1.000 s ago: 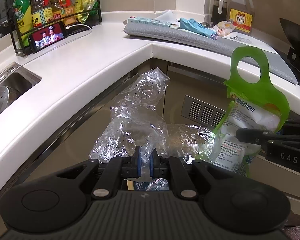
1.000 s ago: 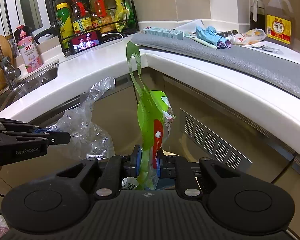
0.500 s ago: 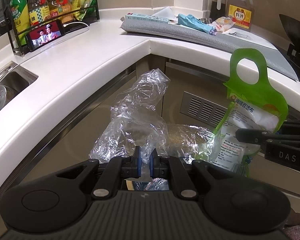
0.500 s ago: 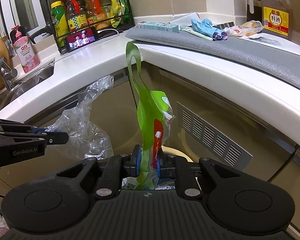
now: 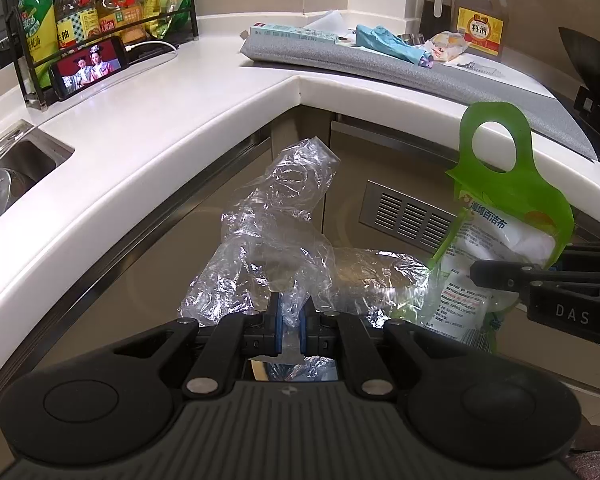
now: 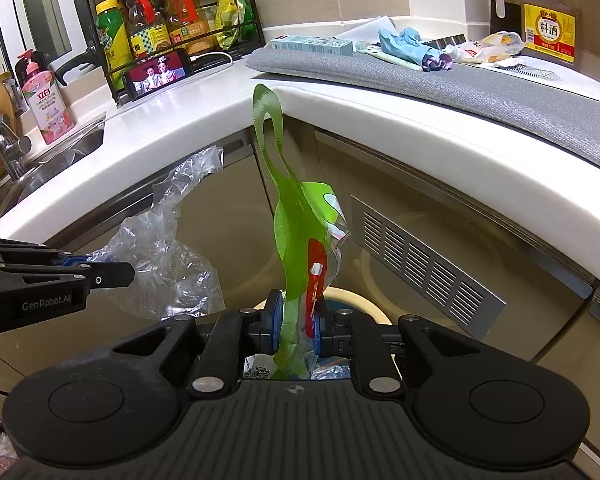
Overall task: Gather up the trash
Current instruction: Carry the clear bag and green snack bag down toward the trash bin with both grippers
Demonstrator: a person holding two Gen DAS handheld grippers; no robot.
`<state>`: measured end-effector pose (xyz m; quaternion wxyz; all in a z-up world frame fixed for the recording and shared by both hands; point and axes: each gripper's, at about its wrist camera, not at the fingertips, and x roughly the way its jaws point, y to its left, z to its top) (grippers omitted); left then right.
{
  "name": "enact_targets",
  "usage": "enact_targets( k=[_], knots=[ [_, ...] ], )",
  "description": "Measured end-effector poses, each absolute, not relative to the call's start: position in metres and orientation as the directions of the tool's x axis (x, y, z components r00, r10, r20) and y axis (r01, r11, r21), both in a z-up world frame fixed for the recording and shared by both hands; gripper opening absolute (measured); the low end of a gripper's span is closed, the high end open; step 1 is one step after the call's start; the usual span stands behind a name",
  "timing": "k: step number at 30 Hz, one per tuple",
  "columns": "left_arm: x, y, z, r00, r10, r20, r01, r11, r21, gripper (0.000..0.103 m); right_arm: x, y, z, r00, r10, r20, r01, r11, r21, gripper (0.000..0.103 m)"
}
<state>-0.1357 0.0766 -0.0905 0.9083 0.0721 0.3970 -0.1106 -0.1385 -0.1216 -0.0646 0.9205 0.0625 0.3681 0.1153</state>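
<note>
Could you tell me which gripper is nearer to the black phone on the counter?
Left. The left gripper sits on the black phone's side; the right gripper is farther over.

Left hand-held gripper (image 5: pixel 288 322): pointing forward and downward, jaws closed tight on a crumpled clear plastic bag (image 5: pixel 284 236).
Right hand-held gripper (image 6: pixel 296 322): same downward tilt, level with the left, jaws clamped on a green-headed package (image 6: pixel 300 252), held upright.
</note>
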Motion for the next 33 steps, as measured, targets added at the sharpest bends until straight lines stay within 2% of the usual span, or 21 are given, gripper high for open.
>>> enact_targets(
  k=[33],
  knots=[
    [-0.119, 0.075, -0.101, 0.627, -0.132, -0.768, 0.236, 0.971, 0.026, 0.008, -0.123, -0.118, -0.076, 0.685, 0.217, -0.696, -0.139, 0.976, 0.168, 0.016]
  ],
)
